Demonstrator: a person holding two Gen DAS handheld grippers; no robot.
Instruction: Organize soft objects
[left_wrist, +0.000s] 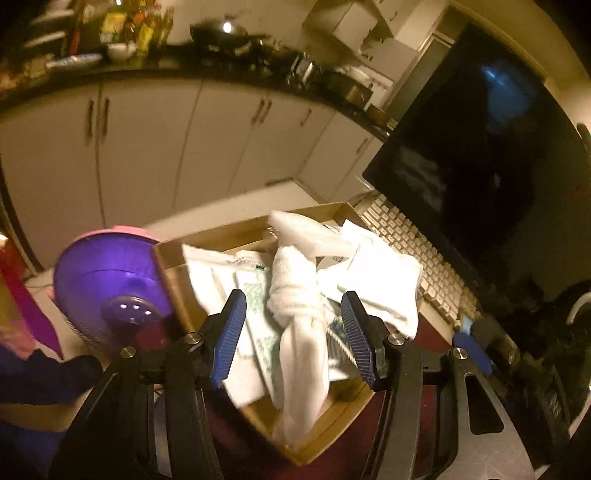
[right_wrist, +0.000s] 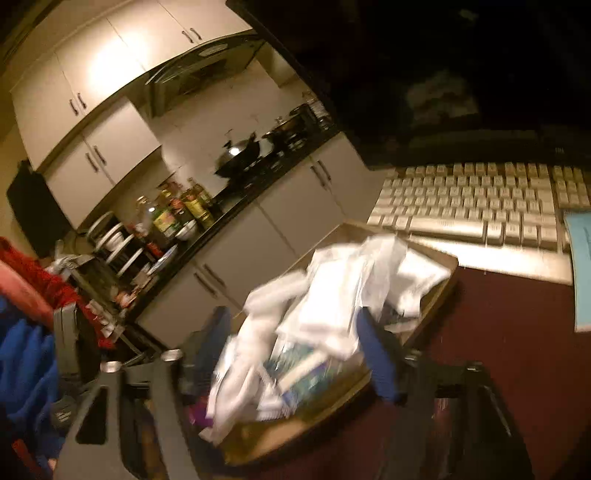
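A wooden tray (left_wrist: 173, 258) on a dark red table holds a heap of white cloths and towels (left_wrist: 373, 273), with a knotted white towel (left_wrist: 299, 314) on top and green-printed plastic packets (left_wrist: 255, 295) beneath. My left gripper (left_wrist: 293, 332) is open, its blue pads on either side of the knotted towel, just above it. In the blurred right wrist view the same tray (right_wrist: 439, 288) and white heap (right_wrist: 332, 302) lie between the fingers of my right gripper (right_wrist: 299, 350), which is open and holds nothing.
A purple and pink bowl-like object (left_wrist: 107, 273) stands left of the tray. A beige keyboard (right_wrist: 476, 199) and dark monitor (left_wrist: 480, 158) stand right of it, with a blue paper (right_wrist: 583, 266). Kitchen cabinets and a cluttered black counter (left_wrist: 184, 70) lie behind.
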